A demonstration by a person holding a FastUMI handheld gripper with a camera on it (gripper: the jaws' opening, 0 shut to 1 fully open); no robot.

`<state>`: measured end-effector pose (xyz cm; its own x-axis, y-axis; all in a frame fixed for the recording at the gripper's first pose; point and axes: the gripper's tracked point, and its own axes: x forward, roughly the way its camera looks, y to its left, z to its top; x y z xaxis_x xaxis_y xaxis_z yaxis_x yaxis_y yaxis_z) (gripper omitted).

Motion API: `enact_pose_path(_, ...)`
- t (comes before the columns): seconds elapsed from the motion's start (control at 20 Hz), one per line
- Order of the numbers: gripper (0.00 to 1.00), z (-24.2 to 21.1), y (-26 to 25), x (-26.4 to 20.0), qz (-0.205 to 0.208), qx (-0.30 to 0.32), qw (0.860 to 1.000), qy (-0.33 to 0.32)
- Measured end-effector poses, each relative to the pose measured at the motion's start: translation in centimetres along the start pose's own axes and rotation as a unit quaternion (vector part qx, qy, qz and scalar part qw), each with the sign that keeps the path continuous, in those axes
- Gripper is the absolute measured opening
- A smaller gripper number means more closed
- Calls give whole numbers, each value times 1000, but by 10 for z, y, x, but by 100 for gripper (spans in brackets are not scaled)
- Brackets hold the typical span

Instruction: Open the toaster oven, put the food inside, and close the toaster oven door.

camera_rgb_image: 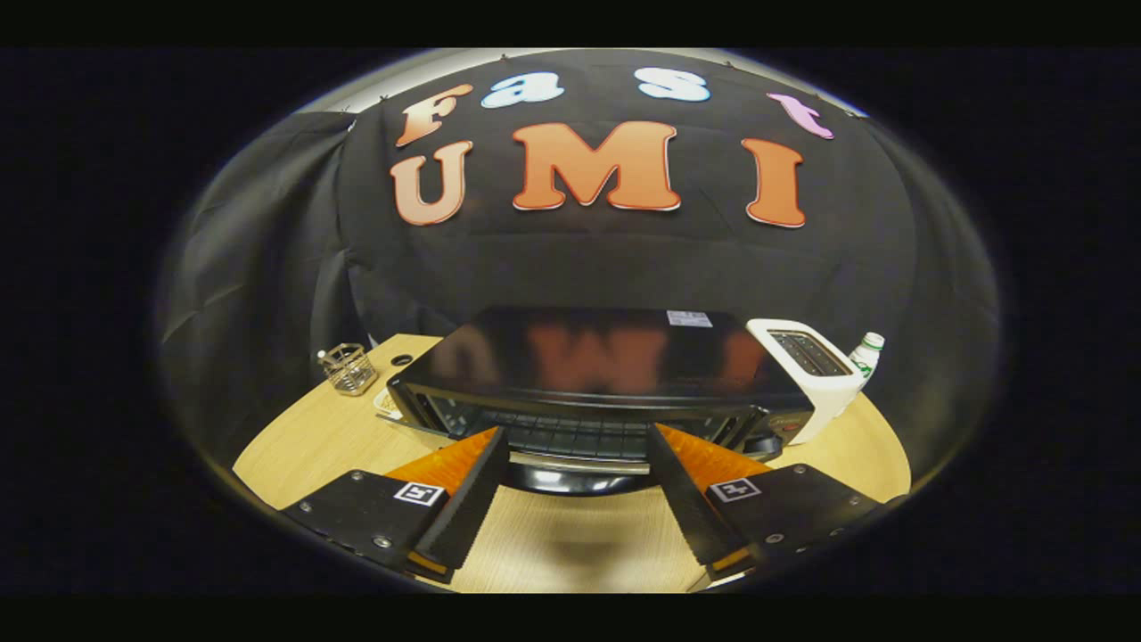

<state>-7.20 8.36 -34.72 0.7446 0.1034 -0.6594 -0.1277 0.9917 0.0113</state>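
Wooden table (303, 437) under everything, black oven (588, 374) just ahead of my jaws (578, 437), door (579, 473) dropped open between my spread fingers, nothing held, white toaster (807, 374) beside it, small bottle (866, 352), glass jar (348, 367)

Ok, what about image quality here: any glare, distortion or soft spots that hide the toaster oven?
Gripper view: strong fisheye bends the wooden table and the toaster oven; the oven's glossy top mirrors the wall behind it, and its handle carries bright glare between the open gripper jaws. The glass cup, white toaster and bottle look soft.
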Motion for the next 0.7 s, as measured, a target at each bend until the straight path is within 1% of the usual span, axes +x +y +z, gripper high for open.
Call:
enact_pose_path(0.15,92,-13,3,-12,9,-5,1000,11)
enact_pose_path(0.25,92,-25,5,-17,15,-3,999,29)
enact_pose_path(0.4,92,-46,15,-26,40,17,997,59)
enact_pose_path(0.55,92,-76,24,-30,59,54,991,106)
enact_pose_path(0.6,93,-87,25,-29,61,73,987,132)
enact_pose_path(0.7,92,-98,27,-27,69,110,979,158)
